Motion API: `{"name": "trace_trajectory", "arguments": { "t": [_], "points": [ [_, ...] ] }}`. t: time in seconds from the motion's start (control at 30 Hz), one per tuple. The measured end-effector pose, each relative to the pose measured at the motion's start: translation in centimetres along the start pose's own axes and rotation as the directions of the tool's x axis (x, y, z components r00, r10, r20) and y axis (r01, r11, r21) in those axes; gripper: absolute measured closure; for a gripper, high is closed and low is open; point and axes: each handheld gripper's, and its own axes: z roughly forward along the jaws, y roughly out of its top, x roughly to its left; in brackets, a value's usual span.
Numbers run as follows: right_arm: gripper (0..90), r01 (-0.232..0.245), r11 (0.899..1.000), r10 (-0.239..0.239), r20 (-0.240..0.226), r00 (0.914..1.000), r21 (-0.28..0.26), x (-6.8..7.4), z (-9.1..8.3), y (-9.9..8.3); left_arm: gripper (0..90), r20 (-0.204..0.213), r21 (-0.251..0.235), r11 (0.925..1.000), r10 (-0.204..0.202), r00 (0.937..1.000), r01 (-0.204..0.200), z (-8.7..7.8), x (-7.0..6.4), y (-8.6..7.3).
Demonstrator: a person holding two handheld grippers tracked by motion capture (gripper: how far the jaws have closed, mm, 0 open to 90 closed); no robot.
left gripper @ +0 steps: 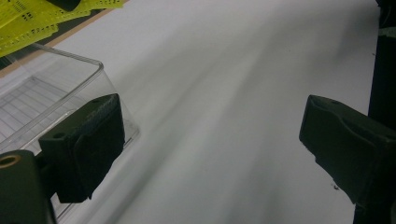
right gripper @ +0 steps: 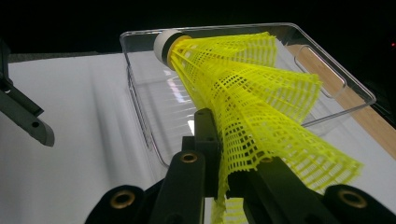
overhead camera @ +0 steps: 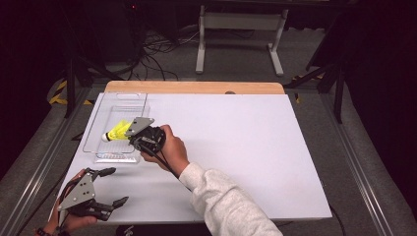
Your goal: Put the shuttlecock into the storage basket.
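Observation:
A yellow mesh shuttlecock with a white cork hangs over the near end of a clear plastic tray at the table's left. My right gripper is shut on its skirt from the right. In the right gripper view the shuttlecock is pinched between the jaws of that gripper, cork pointing away above the tray. My left gripper is open near the front left corner, holding nothing. Seen from the left gripper, the tray's corner is at left and the shuttlecock above it.
A white mat covers the table, with a wooden strip along the far edge. The tray holds nothing on its floor. Beyond the table are cables and a white stand on the floor.

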Motion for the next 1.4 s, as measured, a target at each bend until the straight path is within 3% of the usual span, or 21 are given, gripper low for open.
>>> {"name": "trace_trajectory", "arguments": {
  "t": [0.77,1.17,1.4],
  "points": [
    [88.3,0.067,0.995,-0.065,-0.026,0.9976,0.078,1.1,2.6,1.1,8.0,0.008,-0.004,1.0000,-0.004,1.0000,0.004,-0.1,0.0,0.0],
    [88.3,0.109,0.985,-0.102,-0.062,0.9929,0.132,2.1,4.3,2.0,8.0,0.006,-0.010,0.9999,-0.007,1.0000,0.007,-0.4,0.0,-0.1],
    [88.2,0.103,0.983,-0.094,-0.068,0.9933,0.150,2.3,5.2,2.2,8.1,0.008,-0.006,1.0000,-0.004,1.0000,0.004,-0.4,0.0,-0.1]
  ]
}}
